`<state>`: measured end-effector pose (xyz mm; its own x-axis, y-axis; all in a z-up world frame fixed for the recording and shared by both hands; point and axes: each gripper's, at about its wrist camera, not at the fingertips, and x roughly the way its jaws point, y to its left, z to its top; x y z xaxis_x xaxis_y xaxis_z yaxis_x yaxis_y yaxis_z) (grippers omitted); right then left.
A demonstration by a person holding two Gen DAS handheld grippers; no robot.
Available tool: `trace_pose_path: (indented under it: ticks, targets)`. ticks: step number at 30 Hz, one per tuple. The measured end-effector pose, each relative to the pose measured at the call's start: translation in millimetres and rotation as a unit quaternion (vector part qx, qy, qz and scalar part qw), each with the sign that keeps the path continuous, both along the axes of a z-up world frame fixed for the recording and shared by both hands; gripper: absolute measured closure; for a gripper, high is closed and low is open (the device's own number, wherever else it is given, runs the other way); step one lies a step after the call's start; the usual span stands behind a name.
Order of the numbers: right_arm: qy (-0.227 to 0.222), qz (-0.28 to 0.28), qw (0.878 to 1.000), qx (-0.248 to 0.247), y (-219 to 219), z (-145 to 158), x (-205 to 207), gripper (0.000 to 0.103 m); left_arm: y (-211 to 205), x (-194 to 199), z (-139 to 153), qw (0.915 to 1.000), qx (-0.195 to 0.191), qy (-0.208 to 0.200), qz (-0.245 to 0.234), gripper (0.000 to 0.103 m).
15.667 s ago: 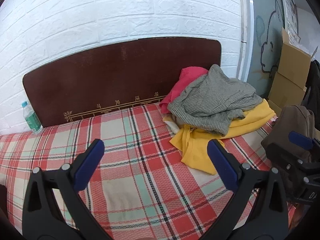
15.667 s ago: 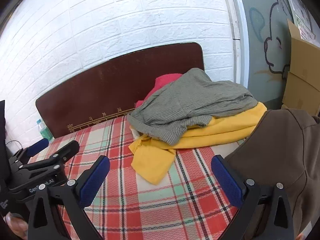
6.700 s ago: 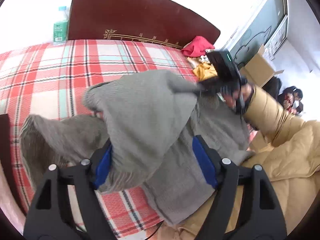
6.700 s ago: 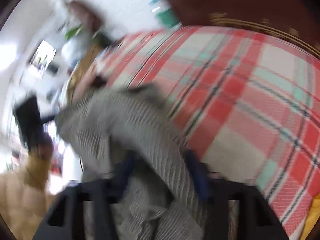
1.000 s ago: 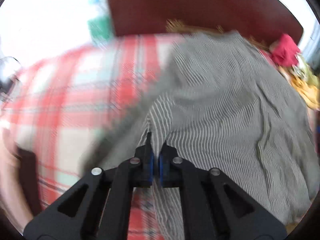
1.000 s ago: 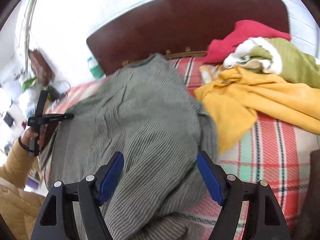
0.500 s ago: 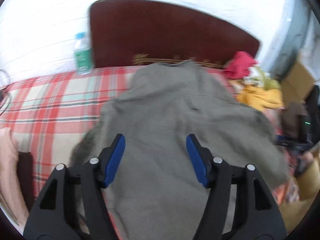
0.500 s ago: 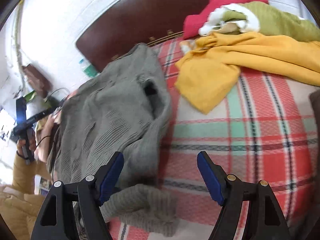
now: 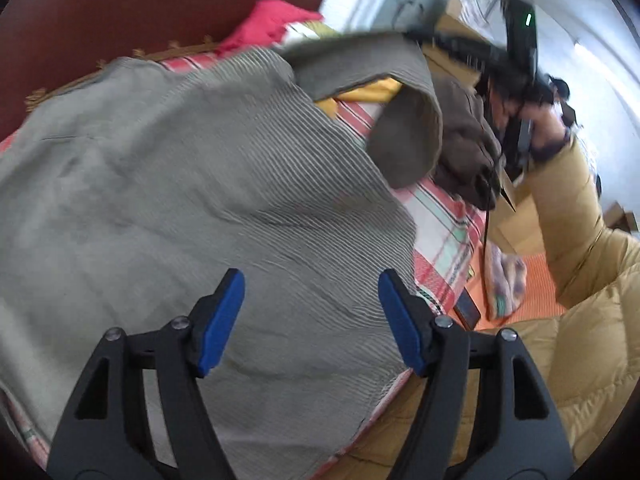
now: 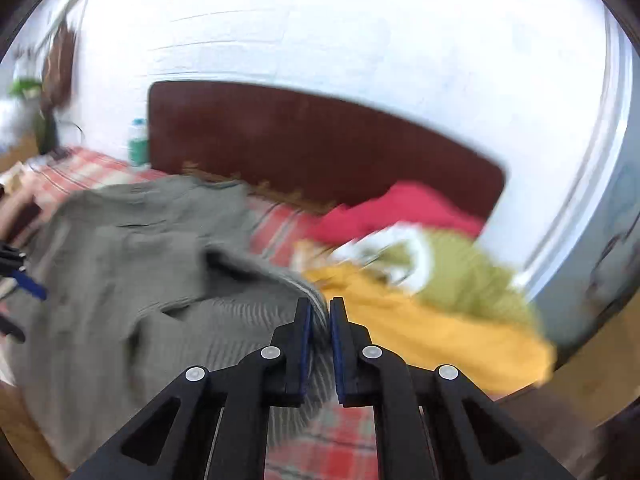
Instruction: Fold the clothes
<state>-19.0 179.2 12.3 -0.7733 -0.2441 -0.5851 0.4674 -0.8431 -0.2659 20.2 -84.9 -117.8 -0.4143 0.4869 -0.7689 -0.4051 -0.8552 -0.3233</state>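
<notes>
Since half a second ago the right gripper [image 10: 320,320] has clamped the sweater [image 9: 180,200] edge and is lifting it at upper right; left gripper [image 9: 310,320] is hanging released. Sweater is lying spread on the bed [image 9: 440,232], folding barely begun.

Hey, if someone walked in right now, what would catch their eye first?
The grey striped sweater spread across the plaid bed, one sleeve lifted at the right by the right claw, which is shut on it. Behind it, red, yellow and green clothes are piled by the headboard.
</notes>
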Motion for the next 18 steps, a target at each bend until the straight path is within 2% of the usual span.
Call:
trace_pose_path:
  ticks: [2, 5, 7, 9, 10, 11, 13, 15, 16, 18]
  targets:
    - [0.001, 0.016, 1.0, 0.019, -3.4, 0.0, 5.0, 0.092, 18.0, -8.5, -13.1, 0.9995, -0.015, -0.018, -0.019, 0.032]
    - [-0.04, 0.06, 0.995, 0.066, -18.2, -30.4, 14.8, 0.09, 35.4, -16.0, -26.9, 0.9977, -0.039, -0.038, -0.041, 0.032]
    - [-0.088, 0.099, 0.989, 0.07, -24.6, -56.3, 25.2, 0.087, 36.4, -18.0, -24.6, 0.9975, -0.045, -0.037, -0.04, 0.032]
    - [-0.132, 0.127, 0.981, 0.067, -27.2, -80.9, 35.1, 0.074, 31.0, -22.3, -18.1, 0.998, -0.046, -0.03, -0.032, 0.032]
    - [-0.14, 0.122, 0.981, 0.059, -23.3, -88.1, 36.6, 0.069, 27.0, -24.6, -13.8, 0.9983, -0.046, -0.024, -0.025, 0.032]
    - [-0.143, 0.108, 0.983, 0.046, -17.3, -90.7, 35.2, 0.061, 22.6, -27.0, -9.5, 0.9988, -0.043, -0.018, -0.017, 0.032]
    - [-0.139, 0.06, 0.988, 0.003, 4.3, -89.2, 24.8, 0.054, 13.8, -31.7, -0.8, 0.9993, -0.036, -0.005, 0.0, 0.032]
    - [-0.133, 0.003, 0.99, -0.043, 30.2, -86.2, 8.1, 0.016, 5.7, -38.2, 7.7, 0.9994, -0.028, 0.007, 0.017, 0.032]
    - [-0.13, -0.025, 0.989, -0.065, 43.1, -84.7, -0.2, 0.014, 1.5, -40.4, 11.1, 0.9995, -0.023, 0.01, 0.022, 0.032]
    - [-0.168, -0.048, 0.981, -0.09, 55.5, -94.3, -25.4, 0.014, -2.6, -46.8, 18.7, 0.9992, -0.013, 0.016, 0.035, 0.032]
